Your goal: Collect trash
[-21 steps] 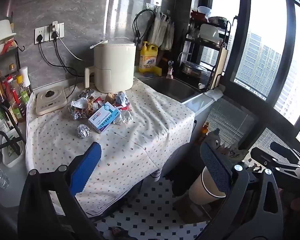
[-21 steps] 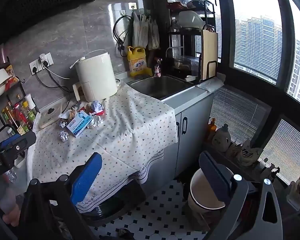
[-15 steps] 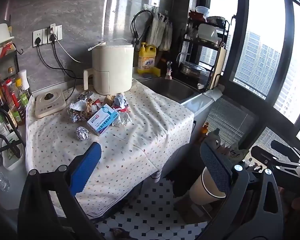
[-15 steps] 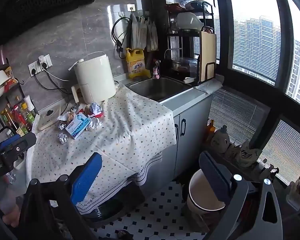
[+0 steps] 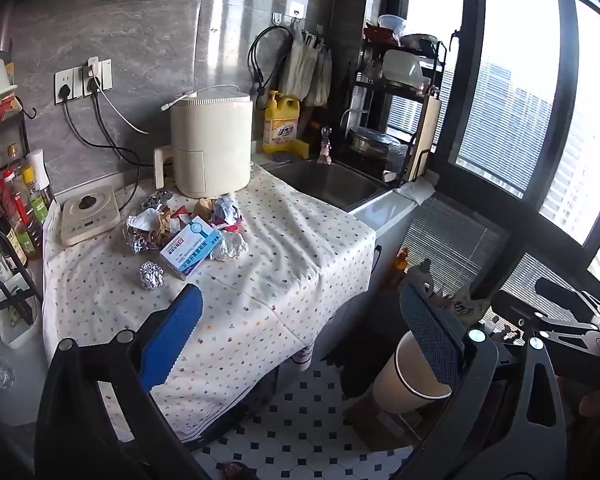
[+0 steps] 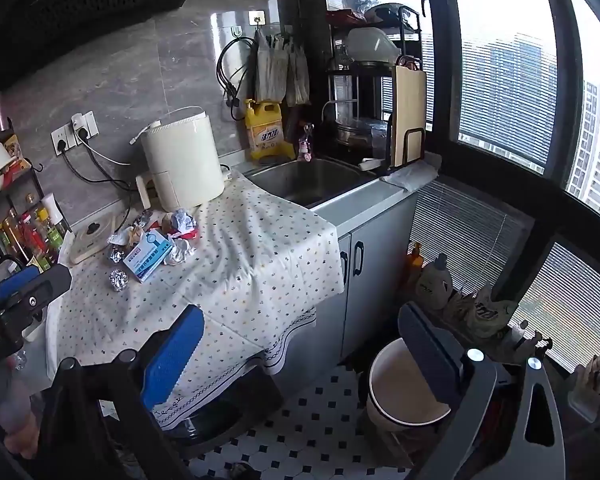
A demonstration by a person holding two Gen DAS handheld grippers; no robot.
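Foil-and-paper trash pile (image 5: 184, 232) at 10 o'clock on cloth-covered tabletop (image 5: 260, 280), clear of its edges; bin (image 6: 404, 384) on floor at 4 o'clock. Left gripper (image 5: 300, 340), right gripper (image 6: 300, 344): spread wide, empty.

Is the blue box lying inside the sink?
No, the blue box lies on the spotted cloth among the trash, left of the sink.

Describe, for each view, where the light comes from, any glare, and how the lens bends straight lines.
Left wrist view: daylight through the window, bright glare streaks on the grey wall tiles, window frames bowed. Right wrist view: sky blown out white, range hood in deep shadow, black vignette in the corners.
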